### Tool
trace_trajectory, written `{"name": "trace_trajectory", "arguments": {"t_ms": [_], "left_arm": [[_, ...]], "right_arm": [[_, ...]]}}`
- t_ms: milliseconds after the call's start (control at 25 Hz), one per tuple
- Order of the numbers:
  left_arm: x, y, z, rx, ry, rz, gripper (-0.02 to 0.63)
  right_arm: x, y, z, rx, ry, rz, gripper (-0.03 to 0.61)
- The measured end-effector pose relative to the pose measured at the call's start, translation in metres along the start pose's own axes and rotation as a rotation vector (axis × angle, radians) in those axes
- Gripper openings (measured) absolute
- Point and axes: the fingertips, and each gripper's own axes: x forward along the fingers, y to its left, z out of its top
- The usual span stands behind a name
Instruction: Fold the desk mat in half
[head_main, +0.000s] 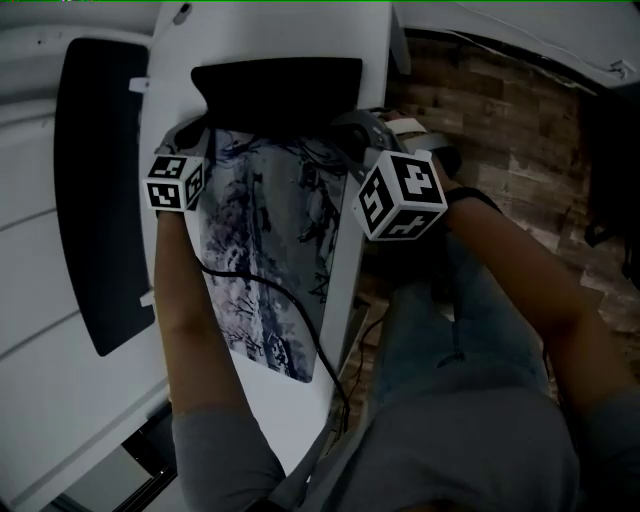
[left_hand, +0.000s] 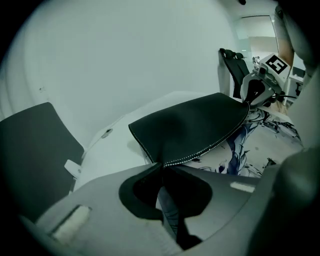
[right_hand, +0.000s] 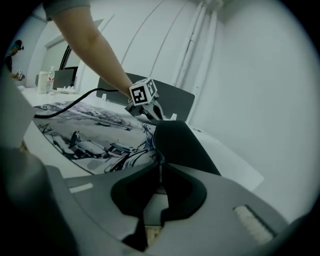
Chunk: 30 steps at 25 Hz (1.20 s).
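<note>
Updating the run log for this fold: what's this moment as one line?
left gripper: shut on desk mat corner | right gripper: shut on other corner | desk mat: far end turned over, black underside up

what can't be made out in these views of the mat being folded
1. Head view: the desk mat's left edge, under the left forearm.
2. Head view: both grips, behind the left gripper and right gripper bodies.
3. All views: print beneath the turned-over black flap.
4. Right gripper view: small items on the far desk, too small and dim.
</note>
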Motion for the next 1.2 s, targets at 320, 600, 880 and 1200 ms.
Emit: {"name": "trace_trajectory", "arguments": {"t_ms": [320,600,880,1200], "left_arm": [[-0.033,-0.015,-0.025,0.030,-0.047,0.017,0.015],[-0.070,-0.039,-0.054,0.023,-0.066,0.010,0.015],[-0.096,-0.060,-0.078,0.028,-0.067,0.004,0.015],[-0.116,-0.072,-0.099,0.015,-0.067,-0.008,0.015]], "right_arm": [[-0.006,0.027,0.008,0.046,0.032,-0.066,0.021],[-0.018,0.070,0.017,0.063,0.060,-0.122,0.021],[-0.026,0.104,0.020,0.091,0.116,-0.153,0.020],[-0.033,0.139,0.026,0.138,0.169,-0.121,0.021]]}}
